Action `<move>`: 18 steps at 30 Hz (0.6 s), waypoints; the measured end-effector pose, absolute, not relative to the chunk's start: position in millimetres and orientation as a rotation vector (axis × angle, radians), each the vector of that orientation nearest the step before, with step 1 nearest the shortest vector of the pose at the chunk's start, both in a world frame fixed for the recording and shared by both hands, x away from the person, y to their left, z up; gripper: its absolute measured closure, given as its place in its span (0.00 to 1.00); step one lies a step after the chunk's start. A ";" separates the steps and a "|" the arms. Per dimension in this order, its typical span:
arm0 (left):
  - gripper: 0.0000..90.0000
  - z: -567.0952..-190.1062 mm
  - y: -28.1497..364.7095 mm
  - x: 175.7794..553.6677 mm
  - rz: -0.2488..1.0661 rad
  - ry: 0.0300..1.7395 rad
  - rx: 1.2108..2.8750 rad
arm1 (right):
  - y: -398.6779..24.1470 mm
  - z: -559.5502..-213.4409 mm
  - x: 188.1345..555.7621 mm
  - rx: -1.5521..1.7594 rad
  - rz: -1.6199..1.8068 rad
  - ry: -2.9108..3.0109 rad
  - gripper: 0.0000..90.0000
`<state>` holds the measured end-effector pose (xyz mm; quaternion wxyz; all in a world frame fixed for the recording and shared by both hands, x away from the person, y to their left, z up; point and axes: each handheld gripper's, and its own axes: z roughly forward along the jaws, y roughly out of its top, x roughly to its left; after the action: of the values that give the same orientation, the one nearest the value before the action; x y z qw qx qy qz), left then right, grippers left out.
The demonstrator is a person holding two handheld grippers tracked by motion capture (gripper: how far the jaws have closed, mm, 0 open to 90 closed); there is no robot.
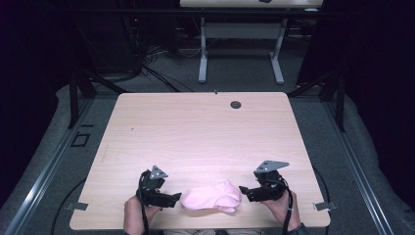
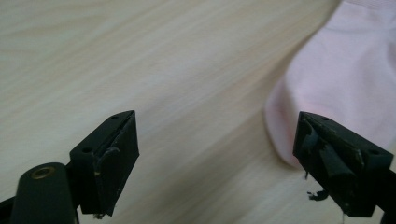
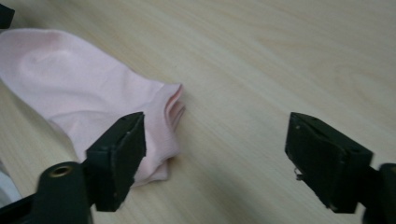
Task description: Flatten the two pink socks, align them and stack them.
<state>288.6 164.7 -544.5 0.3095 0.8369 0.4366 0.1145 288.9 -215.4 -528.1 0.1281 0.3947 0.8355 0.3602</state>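
Pink sock (image 1: 212,198) lies bunched on table (image 1: 195,132) at middle of near edge. Left gripper (image 1: 172,199) just beside sock's left end, jaws apart, nothing between them. Right gripper (image 1: 246,192) just beside sock's right end, jaws wide apart, bare wood between. Neither grips sock.

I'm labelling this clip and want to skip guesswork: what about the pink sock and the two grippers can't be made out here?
- Pink sock, high view: too small to tell whether it is one sock or a folded pair.
- Sock's far end, left gripper view: cut off by the top and right edges.
- Sock's underside near the cuff, right gripper view: hidden behind the near jaw.
- Left gripper and right gripper, high view: jaw gap too small to judge.
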 end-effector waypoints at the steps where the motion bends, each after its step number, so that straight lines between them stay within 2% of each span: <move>1: 0.09 -543.0 169.3 290.6 0.313 1.162 2.214 | -219.7 -524.9 288.7 1.149 1.056 2.408 0.17; 7: 0.00 -531.5 192.9 293.4 0.366 1.206 2.133 | -245.8 -515.4 290.2 1.201 1.054 2.299 0.05; 11: 0.00 -532.7 212.0 295.4 0.411 1.263 2.097 | -266.5 -516.9 290.6 1.271 1.038 2.239 0.00; 18: 0.00 -552.6 238.8 298.2 0.492 1.353 2.063 | -297.6 -535.7 296.0 1.369 0.976 2.184 0.00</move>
<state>298.2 238.8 -552.6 0.3079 0.7802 0.5117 0.1862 296.0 -297.6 -535.7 0.1914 0.4876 0.7777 0.3476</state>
